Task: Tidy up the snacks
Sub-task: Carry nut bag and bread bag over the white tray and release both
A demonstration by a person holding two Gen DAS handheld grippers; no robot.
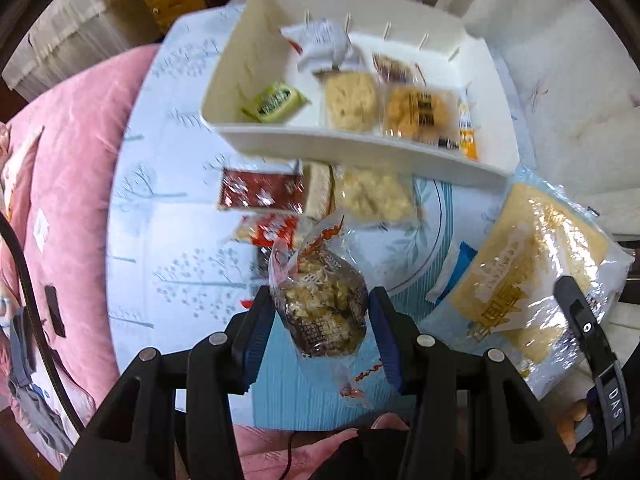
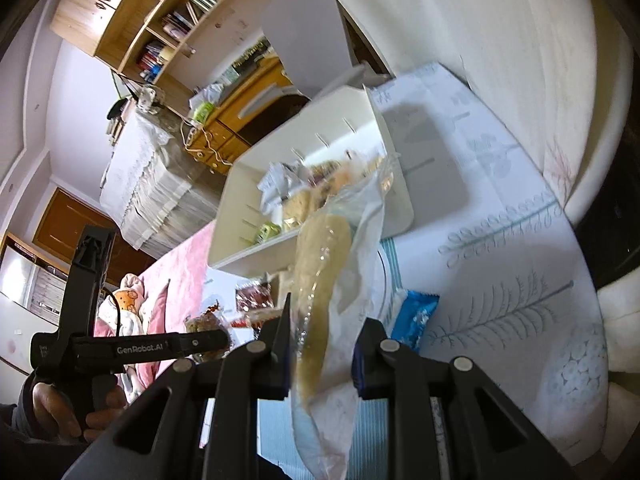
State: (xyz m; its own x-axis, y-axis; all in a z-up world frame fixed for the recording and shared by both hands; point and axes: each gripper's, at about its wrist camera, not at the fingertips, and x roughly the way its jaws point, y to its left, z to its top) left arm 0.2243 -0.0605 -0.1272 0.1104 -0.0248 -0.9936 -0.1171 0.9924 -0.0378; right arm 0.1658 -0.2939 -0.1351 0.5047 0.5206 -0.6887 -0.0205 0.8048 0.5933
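On the tabletop (image 1: 168,240) the tray (image 1: 360,152) lay farthest from me, several packets inside it. Just before its near wall lay loose packets (image 1: 260,194), and a large bag (image 1: 520,272) to their right.

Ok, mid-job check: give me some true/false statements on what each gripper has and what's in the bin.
1. The left gripper holds a clear-wrapped snack between its jaws. True.
2. The right gripper is empty. False: it grips a large flat cracker packet.
3. The white bin already contains several snacks. True.
4. The green packet lies on the tablecloth. False: it is inside the bin.
5. A red packet lies on the table outside the bin. True.
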